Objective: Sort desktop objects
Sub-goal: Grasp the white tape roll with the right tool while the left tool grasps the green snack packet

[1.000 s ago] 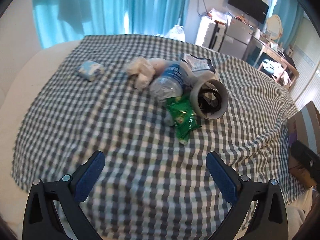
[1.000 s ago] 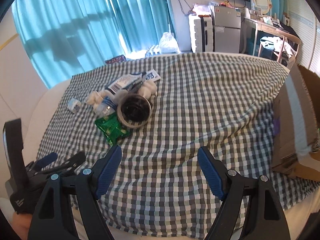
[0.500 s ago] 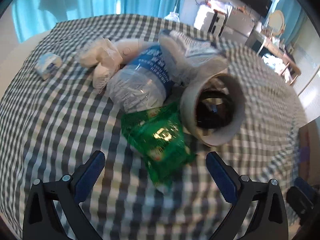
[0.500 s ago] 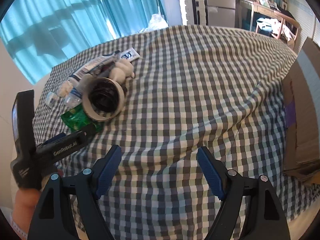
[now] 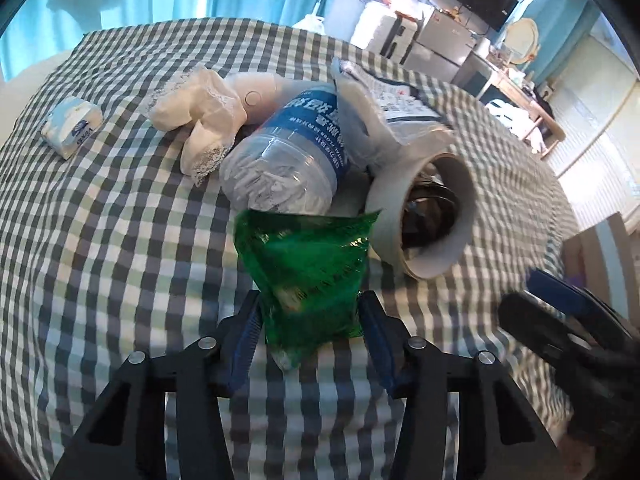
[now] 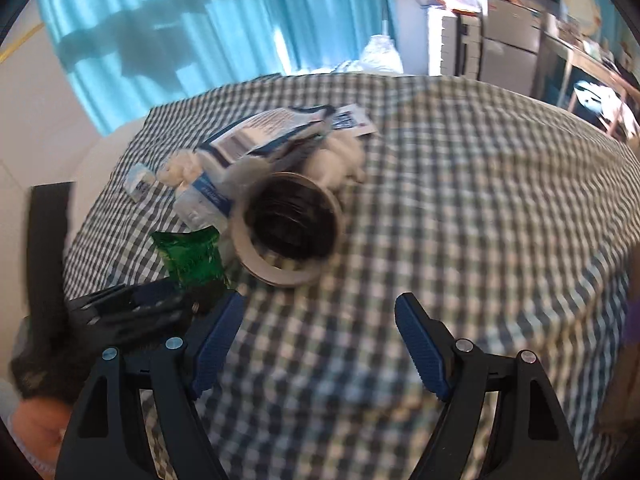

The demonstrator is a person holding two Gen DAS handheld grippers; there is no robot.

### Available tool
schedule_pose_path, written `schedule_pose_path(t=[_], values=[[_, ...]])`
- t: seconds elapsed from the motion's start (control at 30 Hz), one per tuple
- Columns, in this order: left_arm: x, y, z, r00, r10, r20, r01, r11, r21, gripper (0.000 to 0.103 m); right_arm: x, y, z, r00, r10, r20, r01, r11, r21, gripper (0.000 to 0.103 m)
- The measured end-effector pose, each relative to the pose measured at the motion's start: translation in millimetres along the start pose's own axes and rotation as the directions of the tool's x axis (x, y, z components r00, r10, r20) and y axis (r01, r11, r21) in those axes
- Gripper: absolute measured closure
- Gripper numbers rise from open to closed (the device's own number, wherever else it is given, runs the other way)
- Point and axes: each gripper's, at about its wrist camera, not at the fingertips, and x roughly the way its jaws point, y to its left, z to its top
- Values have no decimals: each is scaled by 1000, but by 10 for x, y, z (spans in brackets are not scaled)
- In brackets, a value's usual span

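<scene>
Left wrist view: going left to right, a small tissue pack (image 5: pixel 72 125) lies near the left edge of the checked surface (image 5: pixel 120 264), then a white lace cloth (image 5: pixel 200 120), a clear water bottle (image 5: pixel 292 160) on its side, a printed plastic packet (image 5: pixel 392 100) and a wide roll of tape (image 5: pixel 432 216) standing on its rim. The left tongs (image 5: pixel 310 320) are closing, with a green snack bag (image 5: pixel 308 276) between the blue pads, both of which sit against its sides. This close grip shows only here.

The right wrist view is blurred but shows more of the surface (image 6: pixel 480 208), bare toward its right edge, with the same heap at the left: bottle (image 6: pixel 200 200), green bag (image 6: pixel 190 256), tape roll (image 6: pixel 288 228). The right tongs (image 6: pixel 318 344) stand apart over bare cloth, holding nothing. The left tongs (image 6: pixel 132 308) appear at the lower left, against the bag.
</scene>
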Motion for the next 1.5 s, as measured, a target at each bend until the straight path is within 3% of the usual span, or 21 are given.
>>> schedule_pose_path(t=[0.27, 0.37, 0.53, 0.77, 0.93, 1.0, 1.17, 1.37, 1.5], values=[[-109, 259, 5, 999, -24, 26, 25, 999, -45, 53, 335, 185, 143, 997, 37, -67, -38, 999, -20, 25], [-40, 281, 30, 997, -70, 18, 72, 994, -80, 50, 355, 160, 168, 1000, 2, -5, -2, 1000, -8, 25], [87, 146, 16, 999, -34, 4, 34, 999, -4, 44, 423, 101, 339, 998, 60, -11, -60, 997, 58, 25], [198, 81, 79, 999, -30, 15, 30, 999, -35, 41, 475, 197, 384, 1000, 21, -9, -21, 998, 52, 18], [253, 25, 80, 999, -18, 30, 19, 1000, -21, 41, 503, 147, 393, 998, 66, -10, -64, 987, 146, 14], [263, 17, 65, 999, -13, 40, 14, 1000, -23, 53, 578, 133, 414, 998, 53, -28, -48, 988, 147, 14], [169, 87, -27, 999, -22, 27, 22, 999, -33, 60, 803, 83, 431, 995, 61, -80, -45, 980, 193, 18], [1, 84, -91, 999, -34, 25, 34, 999, -12, 61, 458, 91, 308, 998, 24, -51, -17, 991, 134, 19], [-132, -14, -111, 999, -31, 38, 31, 1000, 0, 62, 126, -24, 185, 999, 36, -23, -31, 987, 161, 19]])
